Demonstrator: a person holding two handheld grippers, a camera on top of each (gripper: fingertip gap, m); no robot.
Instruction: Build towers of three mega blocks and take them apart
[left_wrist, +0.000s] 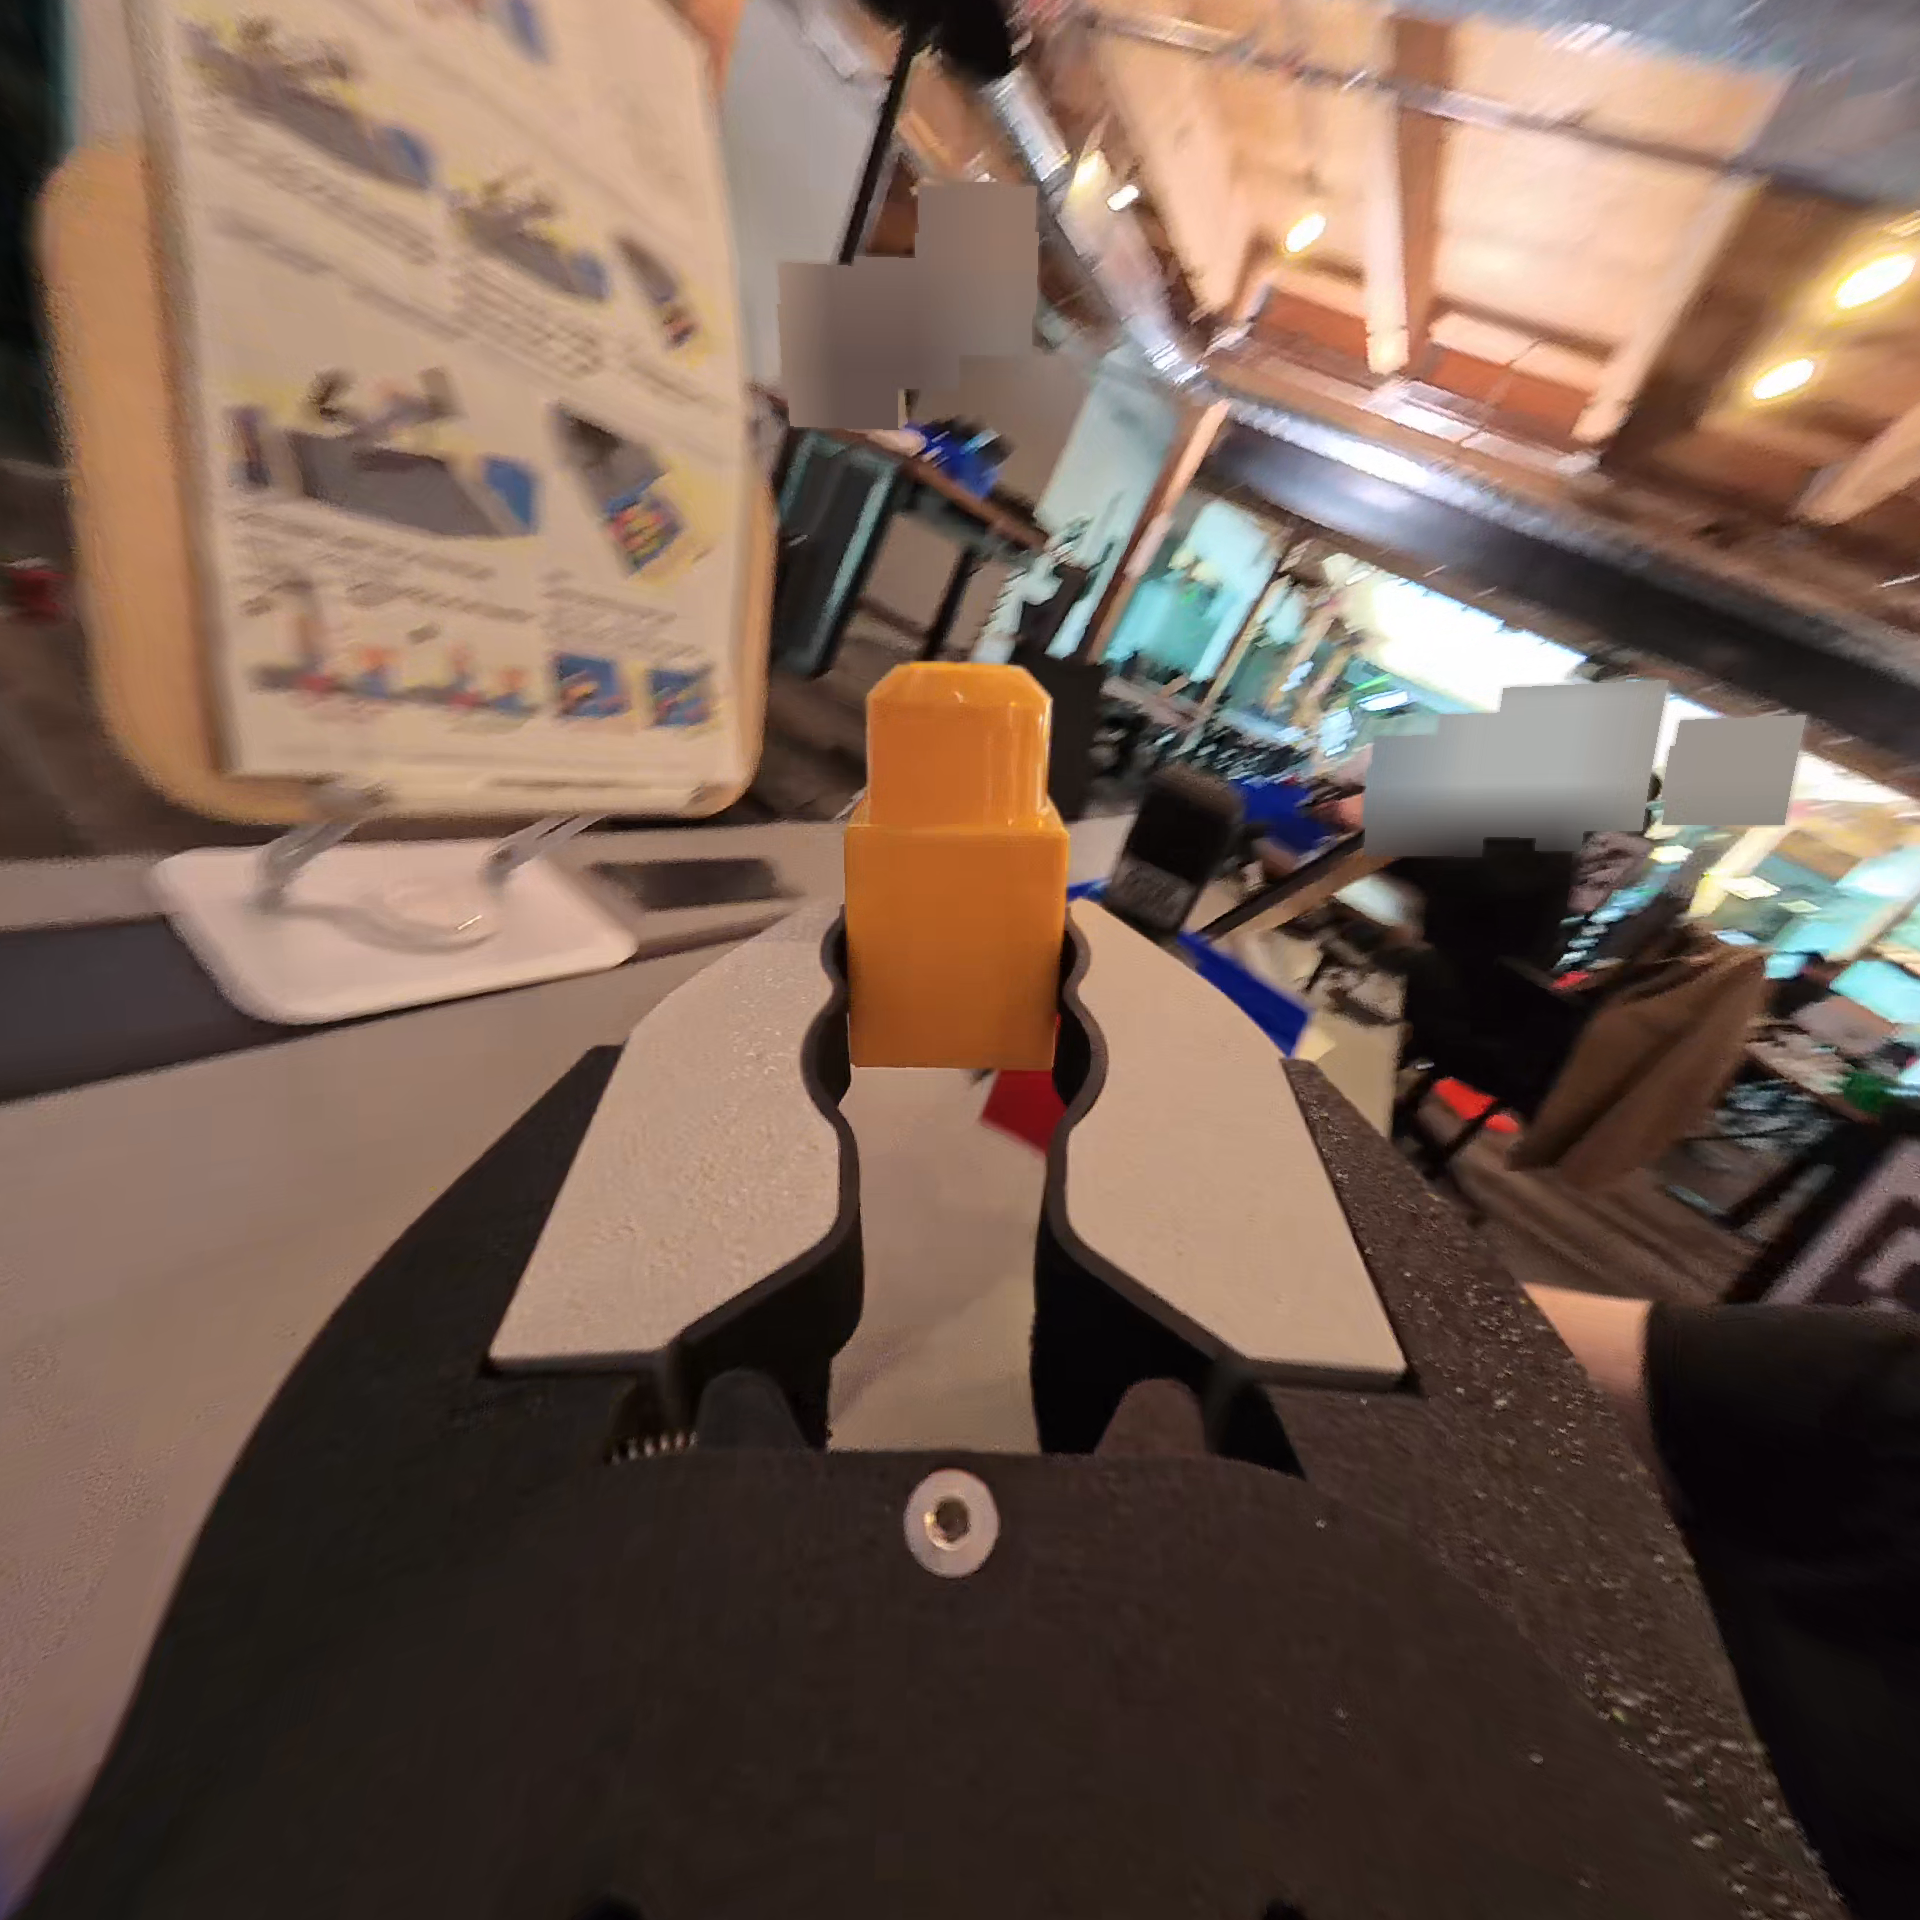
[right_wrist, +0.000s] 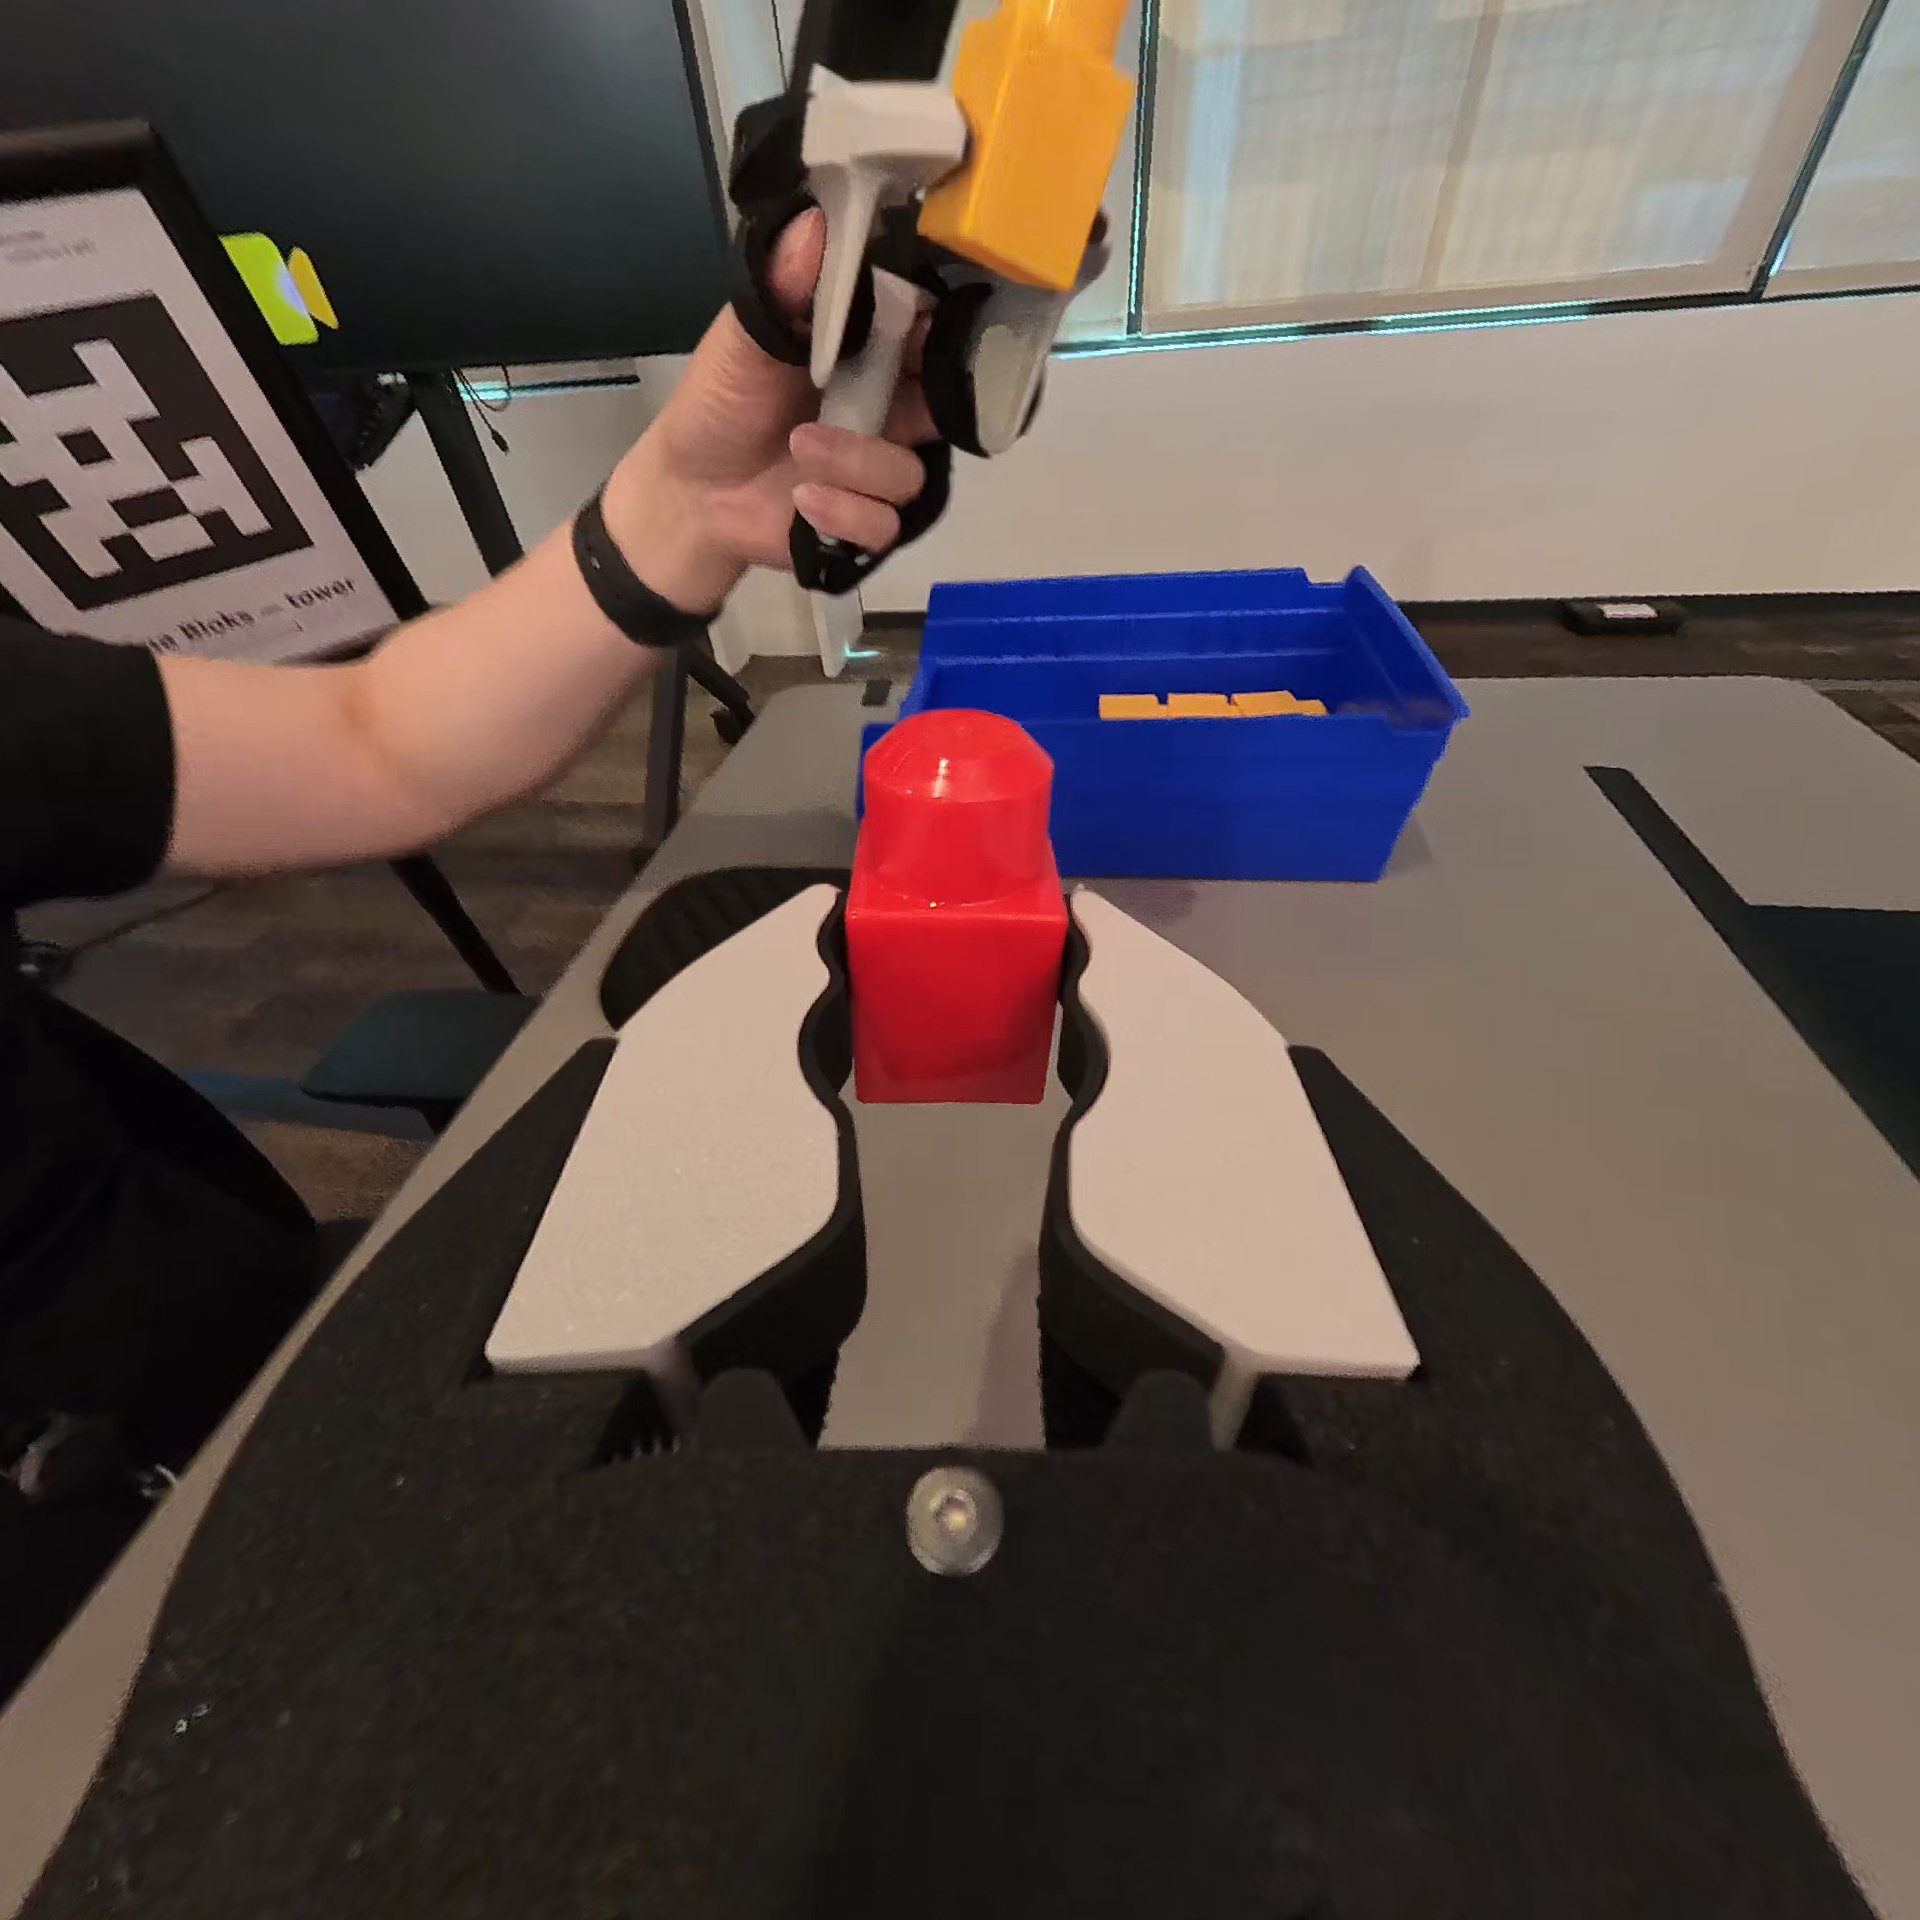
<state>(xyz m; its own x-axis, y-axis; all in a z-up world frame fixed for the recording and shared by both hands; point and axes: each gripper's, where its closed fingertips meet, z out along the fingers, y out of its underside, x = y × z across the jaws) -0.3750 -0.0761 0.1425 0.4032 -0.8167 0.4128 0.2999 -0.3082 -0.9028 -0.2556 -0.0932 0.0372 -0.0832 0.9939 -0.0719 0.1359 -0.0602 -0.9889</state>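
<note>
- Left wrist view: the left gripper (left_wrist: 954, 977) is clamped on an orange block (left_wrist: 954, 935), stud up, lifted clear of the grey table (left_wrist: 208, 1247); the picture is tilted and smeared; an instruction board (left_wrist: 447, 416) on a white stand (left_wrist: 395, 925) sits near the table's far edge; beyond that edge, a large room with wooden ceiling beams and lamps, desks and a person in dark clothes; a red patch shows behind the block, low and to the right, too blurred to name.
- Right wrist view: the right gripper (right_wrist: 954, 997) grips a red block (right_wrist: 951, 977) by its sides, stud up, over the table's left part; whether it touches the surface cannot be told; a blue bin (right_wrist: 1164, 769) stands at the far edge with orange blocks (right_wrist: 1210, 707) inside; only here do we see the left hand (right_wrist: 748, 457), wristband on, holding its gripper high above the far-left corner with the orange block tilted; a coded sign (right_wrist: 135, 447) and a dark screen (right_wrist: 416, 156) stand left of the table, windows behind.
- The table's right side and near half lie bare; the left edge runs close beside the right gripper.
</note>
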